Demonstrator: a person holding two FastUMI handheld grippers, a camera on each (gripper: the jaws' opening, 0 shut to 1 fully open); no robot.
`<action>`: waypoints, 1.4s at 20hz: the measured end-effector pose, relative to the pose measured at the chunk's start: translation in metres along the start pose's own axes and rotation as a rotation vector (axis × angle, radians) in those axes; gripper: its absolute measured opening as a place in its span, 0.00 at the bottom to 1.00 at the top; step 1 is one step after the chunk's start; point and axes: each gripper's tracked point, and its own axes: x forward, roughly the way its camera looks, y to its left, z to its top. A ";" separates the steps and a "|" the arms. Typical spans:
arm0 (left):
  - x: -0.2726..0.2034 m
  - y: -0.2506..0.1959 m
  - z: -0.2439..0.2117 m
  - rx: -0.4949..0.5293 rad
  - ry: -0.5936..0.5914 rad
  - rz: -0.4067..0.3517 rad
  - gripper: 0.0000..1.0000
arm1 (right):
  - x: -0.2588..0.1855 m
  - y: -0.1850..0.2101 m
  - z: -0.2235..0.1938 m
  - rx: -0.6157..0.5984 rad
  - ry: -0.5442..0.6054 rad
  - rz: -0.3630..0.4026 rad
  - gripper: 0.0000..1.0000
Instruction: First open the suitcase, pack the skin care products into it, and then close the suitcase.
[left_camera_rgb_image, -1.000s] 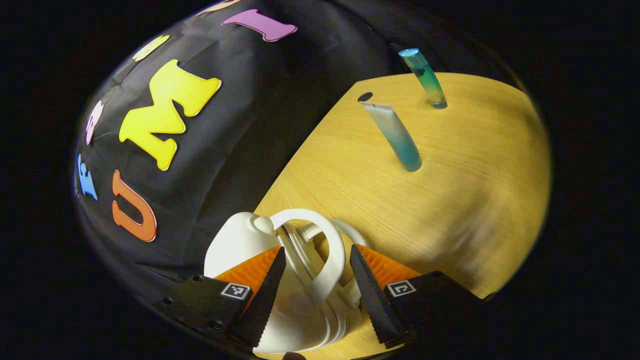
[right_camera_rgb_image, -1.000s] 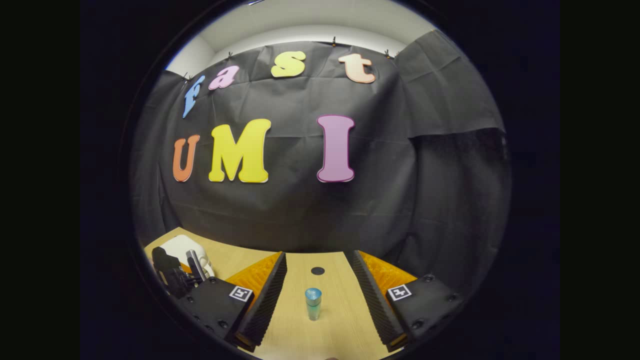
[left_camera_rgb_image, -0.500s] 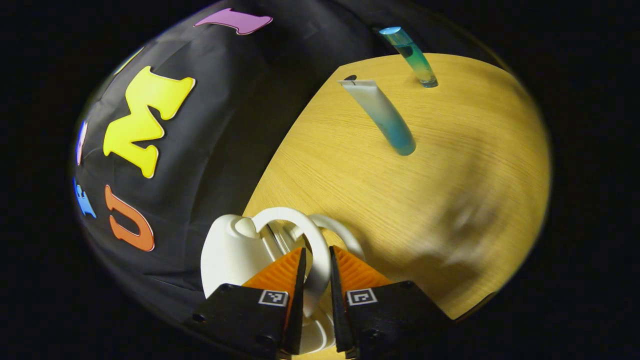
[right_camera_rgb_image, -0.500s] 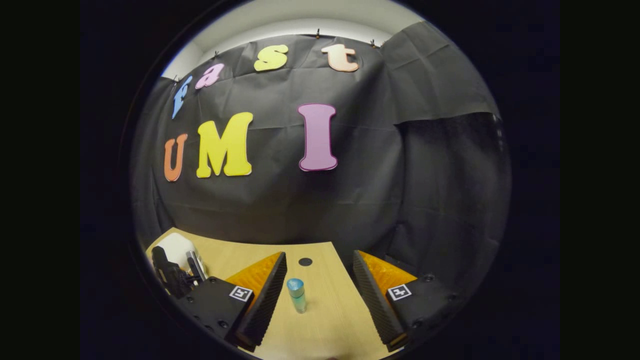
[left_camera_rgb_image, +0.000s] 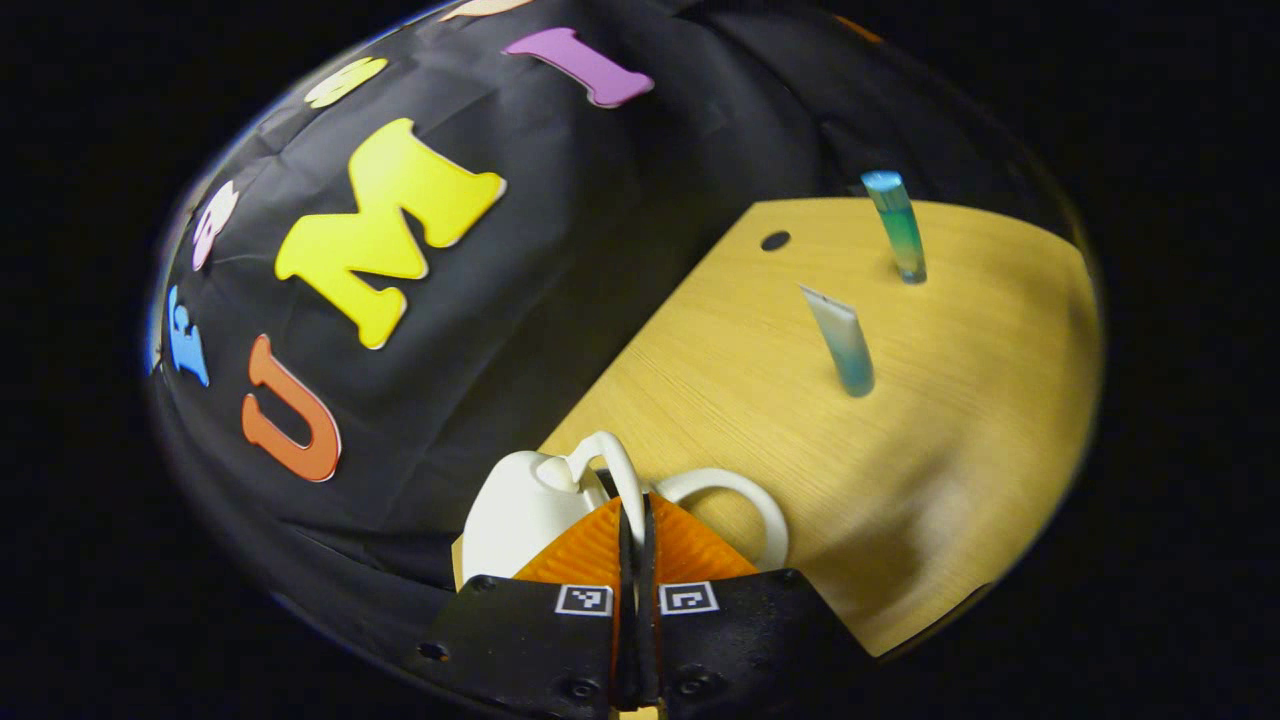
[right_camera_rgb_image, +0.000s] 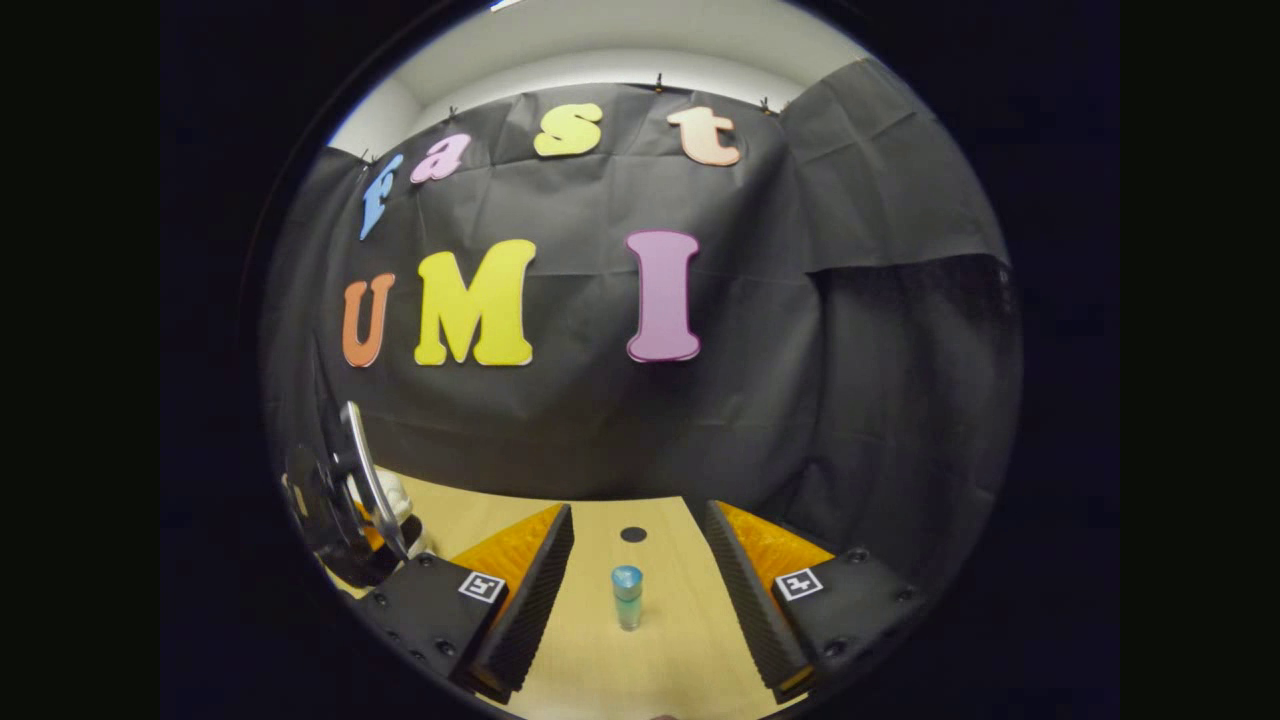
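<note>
Nearest my left tool (left_camera_rgb_image: 634, 545): clenched on one white loop handle (left_camera_rgb_image: 612, 470) of the small white suitcase (left_camera_rgb_image: 520, 510), which sits at the tabletop (left_camera_rgb_image: 960, 400) edge. Handle looks rigid, smooth plastic; I judge the case light and liable to slip, so the grip belongs low on the loop. Mid-distance: soft tube (left_camera_rgb_image: 843, 340), standing. Farther: blue-capped bottle (left_camera_rgb_image: 897, 225), upright, tippable. My right tool (right_camera_rgb_image: 632, 590) spread wide, empty, bottle between its fingers, untouched.

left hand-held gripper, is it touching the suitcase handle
Touching. In the left gripper view the left hand-held gripper has both fingers closed on one white handle loop of the suitcase.
</note>
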 end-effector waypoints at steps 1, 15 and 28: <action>-0.006 0.022 0.007 -0.032 -0.033 0.028 0.03 | -0.002 0.010 0.006 -0.005 -0.009 0.008 0.79; -0.027 0.300 -0.213 -0.563 -0.065 0.276 0.03 | -0.044 0.126 0.023 -0.083 -0.003 0.078 0.79; 0.069 0.209 -0.386 -0.945 0.221 0.103 0.06 | -0.059 0.184 -0.010 -0.127 0.114 0.107 0.80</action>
